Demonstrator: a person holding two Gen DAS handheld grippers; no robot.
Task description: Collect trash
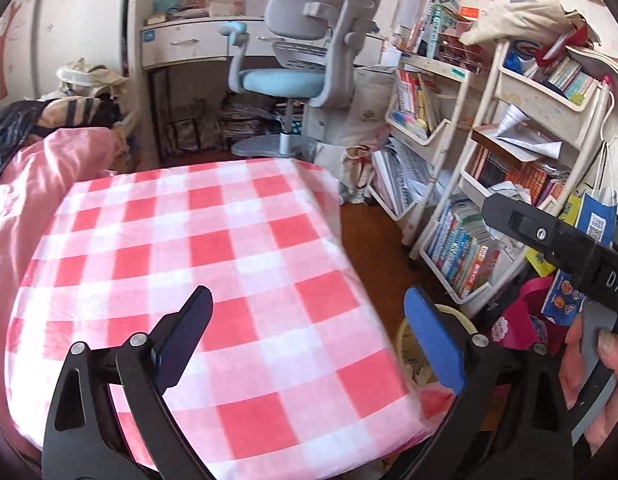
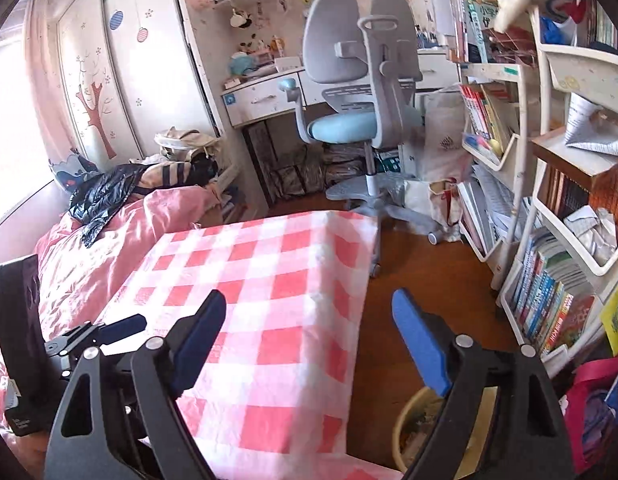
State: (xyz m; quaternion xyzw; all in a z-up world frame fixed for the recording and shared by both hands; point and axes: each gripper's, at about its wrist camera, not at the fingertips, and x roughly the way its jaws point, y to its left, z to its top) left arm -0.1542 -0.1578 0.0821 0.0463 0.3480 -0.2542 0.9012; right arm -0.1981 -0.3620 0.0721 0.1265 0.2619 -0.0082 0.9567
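My left gripper [image 1: 309, 332] is open and empty above the near part of a table with a red and white checked cloth [image 1: 197, 264]. My right gripper [image 2: 309, 336] is open and empty over the table's right edge [image 2: 349, 320]. A yellowish waste bin [image 2: 421, 432] with scraps inside stands on the floor below the right gripper; it also shows in the left wrist view [image 1: 413, 352]. The right gripper's body [image 1: 557, 248] shows at the right of the left wrist view, and the left gripper's body [image 2: 21, 340] at the left of the right wrist view. No loose trash shows on the cloth.
A bed with pink bedding [image 2: 81, 256] lies left of the table. A grey and blue desk chair [image 2: 349, 120] stands by a white desk [image 2: 265, 100] behind. White book carts [image 2: 557, 240] line the right side. A pink bag [image 2: 589, 392] sits by the bin.
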